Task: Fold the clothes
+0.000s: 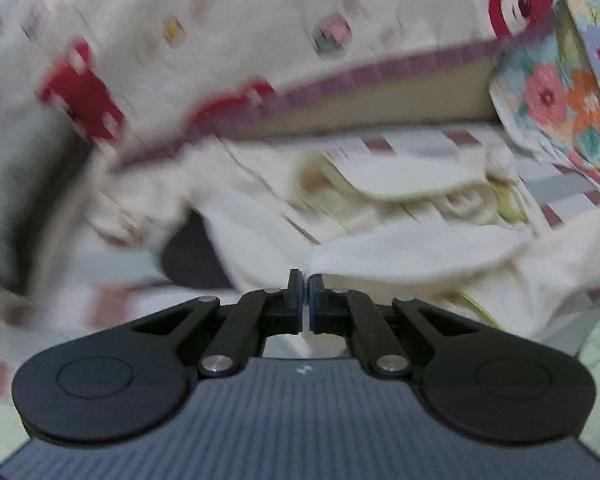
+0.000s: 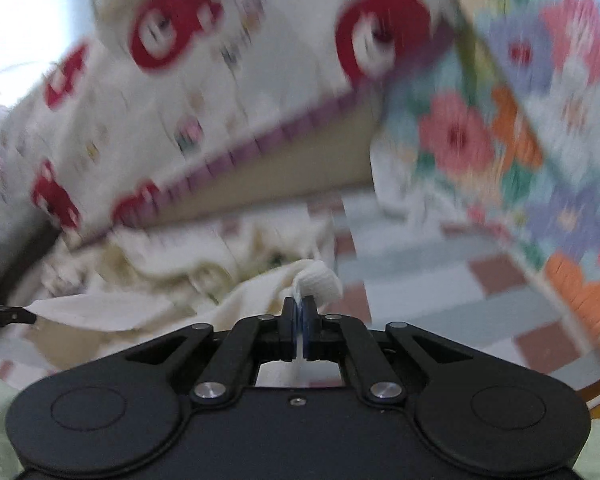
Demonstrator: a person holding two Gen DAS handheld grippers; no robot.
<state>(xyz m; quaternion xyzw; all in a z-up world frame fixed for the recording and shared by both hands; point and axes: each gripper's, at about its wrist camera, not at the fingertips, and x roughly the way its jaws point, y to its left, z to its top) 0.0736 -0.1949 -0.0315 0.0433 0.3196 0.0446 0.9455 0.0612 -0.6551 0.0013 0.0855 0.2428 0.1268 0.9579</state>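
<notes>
L tool (image 1: 305, 280) clamped on cream garment (image 1: 404, 256) edge | R tool (image 2: 299, 305) clamped on same garment's bunched corner, 12 o'clock | imgs blurred

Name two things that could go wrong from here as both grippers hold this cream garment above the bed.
1. The right gripper pinches only a small bunched tip of the cream garment; the cloth could slip free during a pull.
2. Both views are motion-blurred, suggesting fast movement. The left gripper also holds just an edge, so the garment may land creased on the checked sheet or snag the floral quilt.
</notes>
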